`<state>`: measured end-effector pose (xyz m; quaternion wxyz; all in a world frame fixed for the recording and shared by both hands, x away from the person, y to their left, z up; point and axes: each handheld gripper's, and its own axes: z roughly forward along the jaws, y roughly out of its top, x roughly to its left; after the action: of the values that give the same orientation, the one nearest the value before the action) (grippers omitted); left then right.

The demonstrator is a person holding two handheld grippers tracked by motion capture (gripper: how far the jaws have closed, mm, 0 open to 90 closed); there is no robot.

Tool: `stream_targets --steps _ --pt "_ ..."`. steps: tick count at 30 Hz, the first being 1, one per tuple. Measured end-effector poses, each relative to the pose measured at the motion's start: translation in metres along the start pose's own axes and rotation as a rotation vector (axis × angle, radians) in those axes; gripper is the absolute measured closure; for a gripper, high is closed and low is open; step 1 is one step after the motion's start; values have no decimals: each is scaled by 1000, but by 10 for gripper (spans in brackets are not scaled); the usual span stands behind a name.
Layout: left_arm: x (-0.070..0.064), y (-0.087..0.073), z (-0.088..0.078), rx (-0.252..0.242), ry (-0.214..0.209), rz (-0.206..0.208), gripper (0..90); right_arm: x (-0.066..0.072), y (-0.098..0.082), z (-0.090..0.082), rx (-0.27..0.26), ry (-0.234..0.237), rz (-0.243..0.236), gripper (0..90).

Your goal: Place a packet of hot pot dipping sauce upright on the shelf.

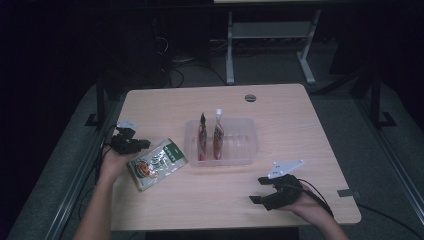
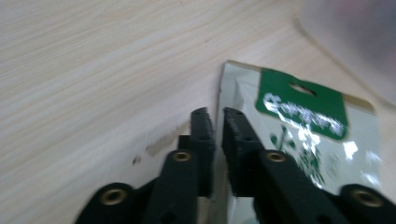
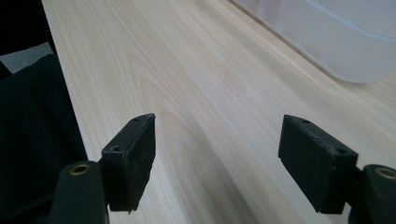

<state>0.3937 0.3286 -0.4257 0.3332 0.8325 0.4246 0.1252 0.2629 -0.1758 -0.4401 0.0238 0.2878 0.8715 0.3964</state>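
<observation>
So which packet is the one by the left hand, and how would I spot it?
On the wooden table, look left of the clear plastic tub. The packet lies flat there, at the left gripper. It is silvery with a green top, while the two red packets stand upright inside the tub.

1. Looks like a lab/test room: dim, grey carpet floor (image 1: 270, 65).
2. Bare light-wood surface (image 1: 280, 115) w/ cable grommet (image 1: 250, 97).
3. White desk frame (image 1: 270, 30) behind, loose cables (image 1: 175, 62) on floor.
</observation>
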Motion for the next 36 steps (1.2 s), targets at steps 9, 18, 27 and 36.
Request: stream_targets --steps 9,18,27,36 --pt "0 -32 -27 44 -78 62 455 1 0 0 6 -4 -2 269" --pt "-1 -43 -11 76 -134 109 266 3 1 4 16 5 -20 269" --pt "-6 -41 2 102 -176 153 243 3 0 5 31 8 -18 269" --pt "-9 -42 5 110 -172 189 249 3 1 6 37 8 -15 269"
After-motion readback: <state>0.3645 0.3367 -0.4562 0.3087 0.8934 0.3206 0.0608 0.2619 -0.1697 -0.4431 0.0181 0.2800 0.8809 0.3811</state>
